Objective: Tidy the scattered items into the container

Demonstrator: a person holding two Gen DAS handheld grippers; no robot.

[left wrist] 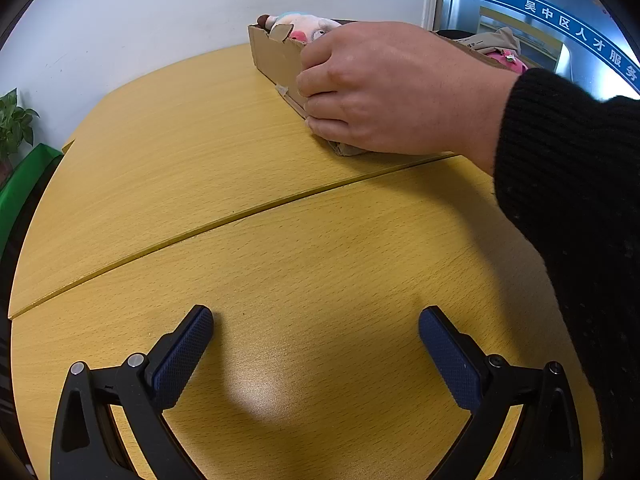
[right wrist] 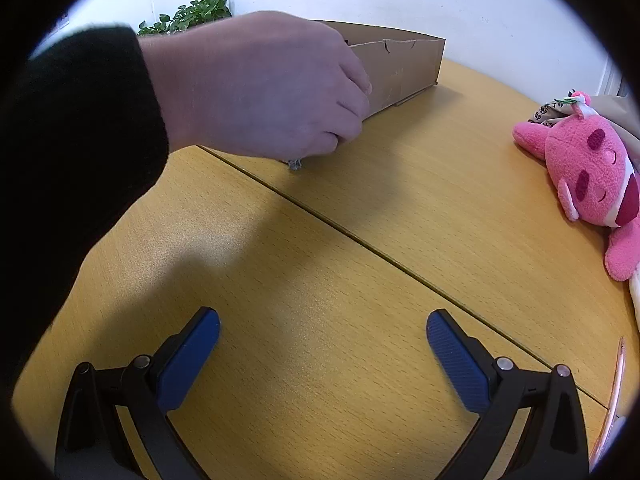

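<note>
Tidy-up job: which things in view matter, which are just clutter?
Job:
cardboard box, held by a bare hand
pink plush toy on the table
plush toy already in the box
both grippers, open, empty

Background:
potted plant
blue sign
</note>
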